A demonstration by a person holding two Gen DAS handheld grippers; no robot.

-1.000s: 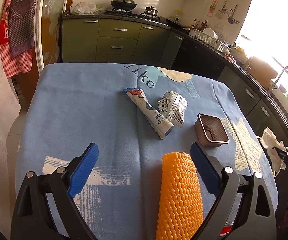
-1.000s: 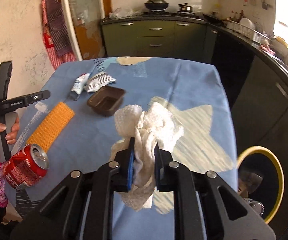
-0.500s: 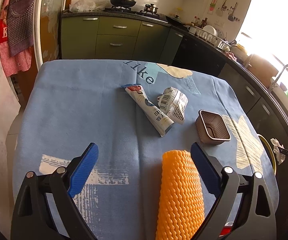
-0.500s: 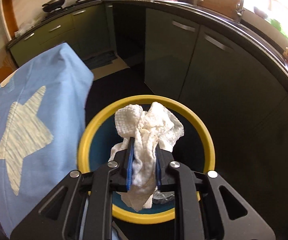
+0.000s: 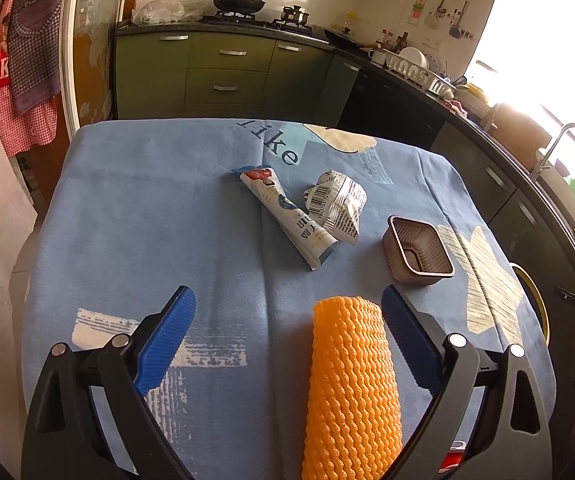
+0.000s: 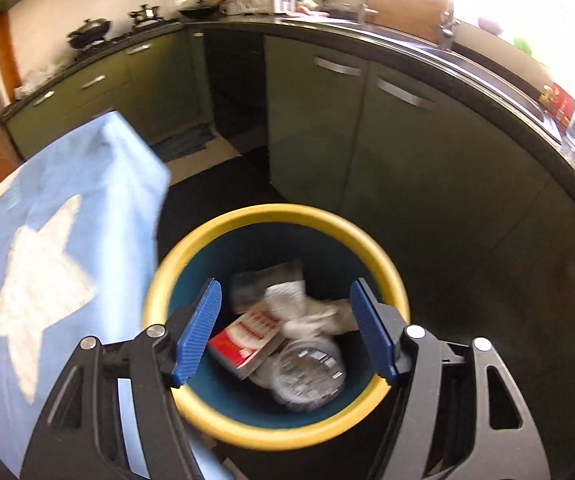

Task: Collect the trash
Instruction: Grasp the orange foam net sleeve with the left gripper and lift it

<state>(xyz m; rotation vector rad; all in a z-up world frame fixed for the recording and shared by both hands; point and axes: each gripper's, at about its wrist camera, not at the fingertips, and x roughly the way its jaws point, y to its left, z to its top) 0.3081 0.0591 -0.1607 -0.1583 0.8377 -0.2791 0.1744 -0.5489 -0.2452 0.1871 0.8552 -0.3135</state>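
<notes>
Left wrist view: the left claw (image 5: 287, 332) hangs over the blue-clothed table (image 5: 135, 208) with its jaws wide apart and nothing pinched; the orange foam net (image 5: 351, 384) lies between them at about 5 o'clock, close to the right pad but seemingly not pressed. A squeezed tube (image 5: 287, 216) and a crumpled wrapper (image 5: 337, 204) sit touching at 12 o'clock, a brown plastic tray (image 5: 417, 250) at 2 o'clock. Closing off-centre could push the soft net sideways or crush it out of the pads rather than trapping it. Right wrist view: the right claw (image 6: 287, 328) is opening over the yellow-rimmed bin (image 6: 195, 248), with nothing between its pads; a white paper towel (image 6: 307, 312) lies inside at 12 o'clock among a red-and-white packet (image 6: 247, 336) and clear plastic. The bin stands just beside the hanging cloth, so swinging back carelessly could snag the cloth or knock the rim.
</notes>
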